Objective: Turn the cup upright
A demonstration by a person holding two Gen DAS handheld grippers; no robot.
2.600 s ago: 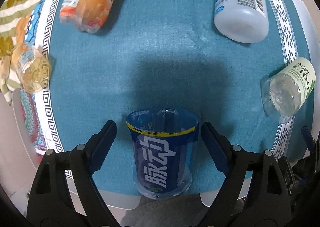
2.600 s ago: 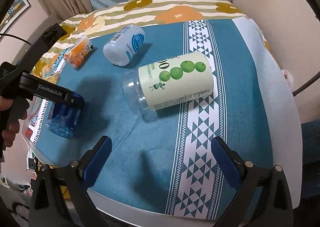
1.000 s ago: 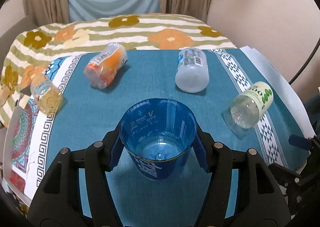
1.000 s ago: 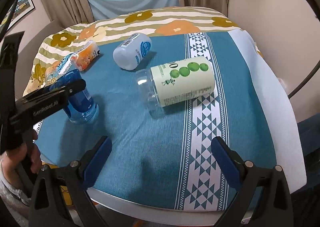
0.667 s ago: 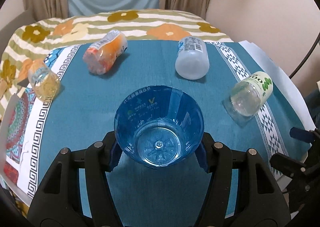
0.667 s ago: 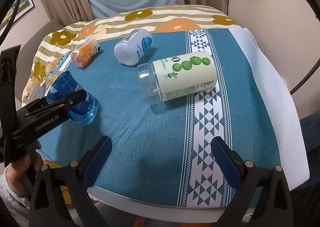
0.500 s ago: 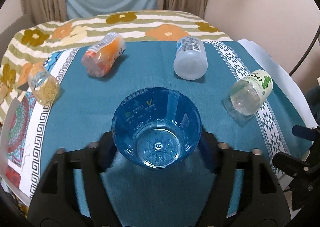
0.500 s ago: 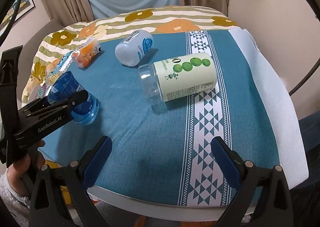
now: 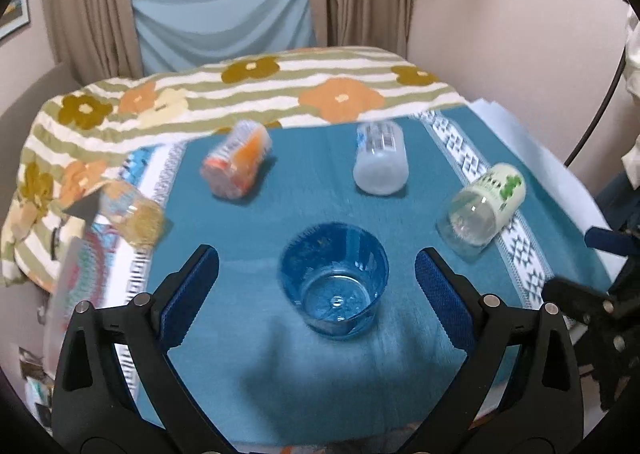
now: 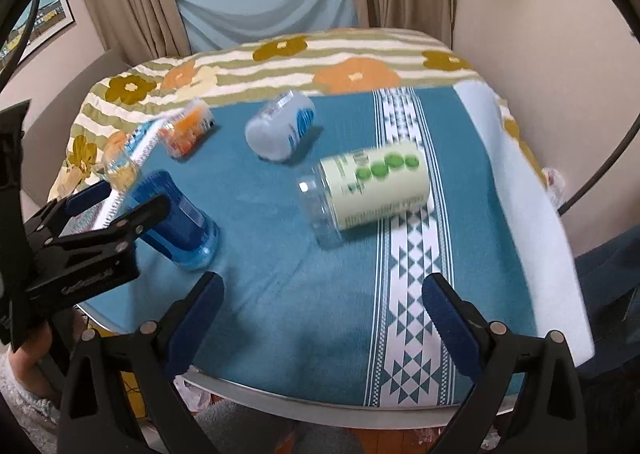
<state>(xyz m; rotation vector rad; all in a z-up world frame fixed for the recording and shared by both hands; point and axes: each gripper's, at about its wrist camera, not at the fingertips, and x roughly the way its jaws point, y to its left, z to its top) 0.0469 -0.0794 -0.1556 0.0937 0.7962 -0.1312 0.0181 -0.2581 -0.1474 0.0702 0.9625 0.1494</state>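
Observation:
The clear blue plastic cup [image 9: 334,280] stands upright on the teal tablecloth [image 9: 312,190], mouth up. My left gripper [image 9: 316,286] is open, its blue pads on either side of the cup and apart from it. In the right wrist view the cup [image 10: 176,222] stands at the left, with the left gripper [image 10: 116,202] around it. My right gripper [image 10: 324,314] is open and empty above the table's front edge.
Several cups and bottles lie on their sides: an orange one [image 9: 238,162], a white-blue one [image 9: 380,162], a green-dotted one [image 9: 482,202] and a clear yellowish one [image 9: 132,214] at the left edge. A flowered cloth [image 9: 240,90] covers the far side.
My left gripper opened and let go of the blue cup, then drew back a little. The cup now stands upright on the cloth. My right gripper stayed open.

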